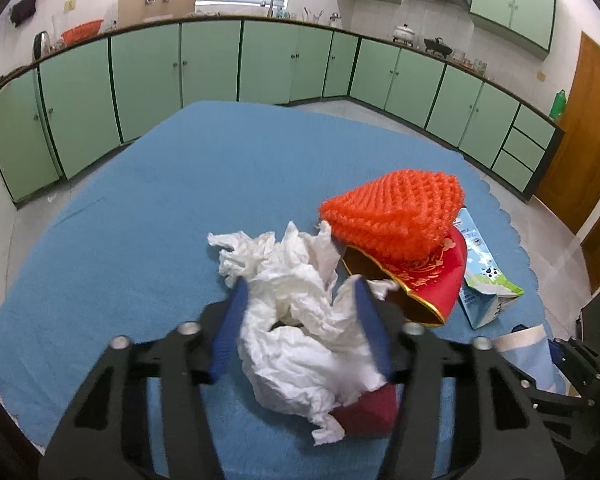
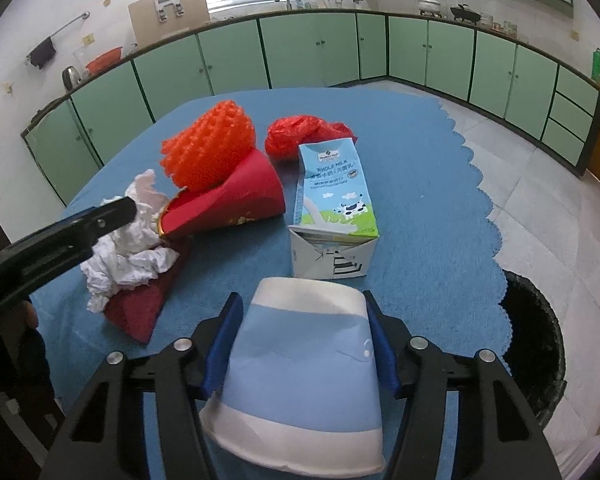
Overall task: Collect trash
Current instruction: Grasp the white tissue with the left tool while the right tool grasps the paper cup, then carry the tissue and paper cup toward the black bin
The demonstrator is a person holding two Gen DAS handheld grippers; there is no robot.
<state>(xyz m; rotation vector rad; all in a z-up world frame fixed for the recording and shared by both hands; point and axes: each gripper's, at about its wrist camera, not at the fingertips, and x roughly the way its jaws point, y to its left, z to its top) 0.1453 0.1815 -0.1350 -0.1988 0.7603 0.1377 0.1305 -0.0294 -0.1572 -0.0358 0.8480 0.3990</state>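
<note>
Pick-up step: left tool (image 1: 300, 312) clenched on crumpled tissue (image 1: 296, 300), right tool (image 2: 304, 344) grasping paper cup (image 2: 300, 368); next, lift w/ both, carry to bin (image 2: 536, 344).

Blue tablecloth (image 2: 420, 184) with scalloped edge. White crumpled tissue (image 1: 300, 320) at six o'clock, over a dark red scrap (image 1: 368, 412). Orange foam netting (image 1: 392, 216) at two o'clock, above a red envelope with gold trim (image 1: 428, 276). Light blue milk carton (image 2: 336, 196), cow print, green grass. Pale blue cup, white rims (image 2: 300, 360). Crumpled red plastic bag (image 2: 300, 136).
</note>
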